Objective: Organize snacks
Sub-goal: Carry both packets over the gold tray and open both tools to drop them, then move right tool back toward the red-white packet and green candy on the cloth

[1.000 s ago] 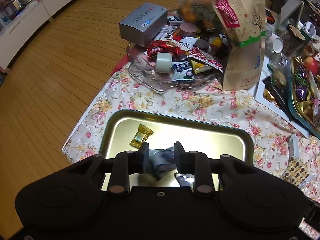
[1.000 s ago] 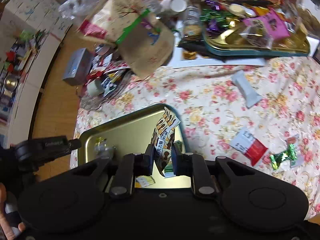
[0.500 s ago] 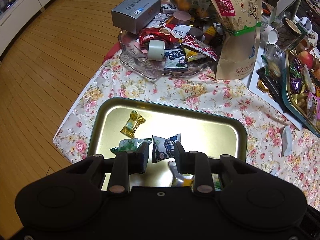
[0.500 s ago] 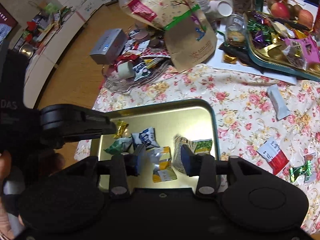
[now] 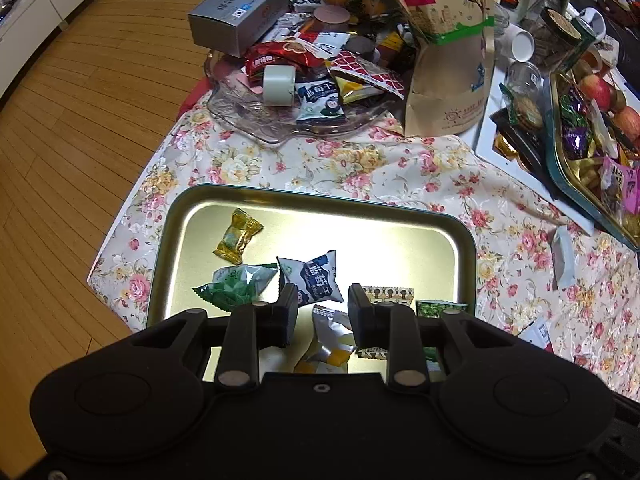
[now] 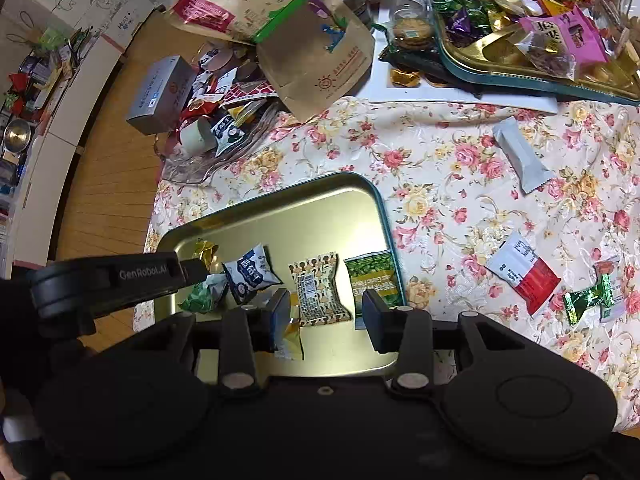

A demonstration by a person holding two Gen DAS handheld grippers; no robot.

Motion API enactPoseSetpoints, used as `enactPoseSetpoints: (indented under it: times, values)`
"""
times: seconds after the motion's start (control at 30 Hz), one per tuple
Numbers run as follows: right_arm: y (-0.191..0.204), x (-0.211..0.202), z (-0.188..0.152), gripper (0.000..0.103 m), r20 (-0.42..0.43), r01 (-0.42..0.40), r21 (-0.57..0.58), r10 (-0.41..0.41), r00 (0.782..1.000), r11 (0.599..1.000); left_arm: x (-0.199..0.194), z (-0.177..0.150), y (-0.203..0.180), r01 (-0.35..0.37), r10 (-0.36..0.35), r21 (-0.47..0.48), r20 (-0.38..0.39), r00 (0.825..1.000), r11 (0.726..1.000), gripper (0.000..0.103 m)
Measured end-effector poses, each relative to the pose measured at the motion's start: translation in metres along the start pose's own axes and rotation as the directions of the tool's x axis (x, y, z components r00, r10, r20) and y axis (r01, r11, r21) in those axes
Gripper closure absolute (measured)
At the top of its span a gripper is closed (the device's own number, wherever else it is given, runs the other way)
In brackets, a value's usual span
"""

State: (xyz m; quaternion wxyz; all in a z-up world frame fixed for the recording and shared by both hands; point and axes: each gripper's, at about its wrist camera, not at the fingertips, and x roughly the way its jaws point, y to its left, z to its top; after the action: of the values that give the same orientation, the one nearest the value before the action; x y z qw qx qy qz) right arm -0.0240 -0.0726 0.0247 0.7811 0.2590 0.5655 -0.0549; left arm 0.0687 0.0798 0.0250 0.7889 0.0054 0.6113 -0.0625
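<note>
**A:** Start at your left. Your left gripper point(image 5: 319, 306) points down over the gold tray point(image 5: 466, 236), jaws parted, nothing pinched between them. Out beyond its left finger lies the green candy point(image 5: 234, 286), and further ahead the gold-wrapped sweet point(image 5: 237, 236).

**B:** And straight ahead of it?

**A:** The navy packet point(image 5: 314, 276) sits just past the fingertips, flat on the tray. Below the gap between the fingers lies a silver-and-yellow wrapper point(image 5: 330, 338), untouched.

**B:** Now the other hand.

**A:** Your right gripper point(image 6: 326, 308) hangs over the near end of the same tray, jaws standing apart, gripping nothing. The patterned biscuit packet point(image 6: 318, 294) lies on the tray just ahead of the gap, clear of both pads. Beside your right finger, against the tray's rim, lies the green pea packet point(image 6: 372, 280).

**B:** Off the tray?

**A:** To your right on the floral cloth point(image 6: 440, 168): the red-and-white sachet point(image 6: 522, 272), then a green twist candy point(image 6: 590, 296) further right, and a grey bar wrapper point(image 6: 518, 154) well ahead.
</note>
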Motion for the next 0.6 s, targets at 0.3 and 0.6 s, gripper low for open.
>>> enactPoseSetpoints:
  times: [0.3, 0.6]
  values:
    - [-0.013, 0.004, 0.003, 0.060, -0.014, 0.047, 0.028, -0.046, 0.999, 0.999, 0.002, -0.003, -0.010, -0.002, 0.002, 0.032, -0.005, 1.000, 0.999, 0.066]
    - [-0.033, 0.006, 0.003, 0.060, -0.024, 0.074, 0.056, -0.073, 0.997, 0.996, 0.003, -0.005, -0.020, 0.014, -0.013, 0.063, -0.016, 1.000, 0.998, 0.066]
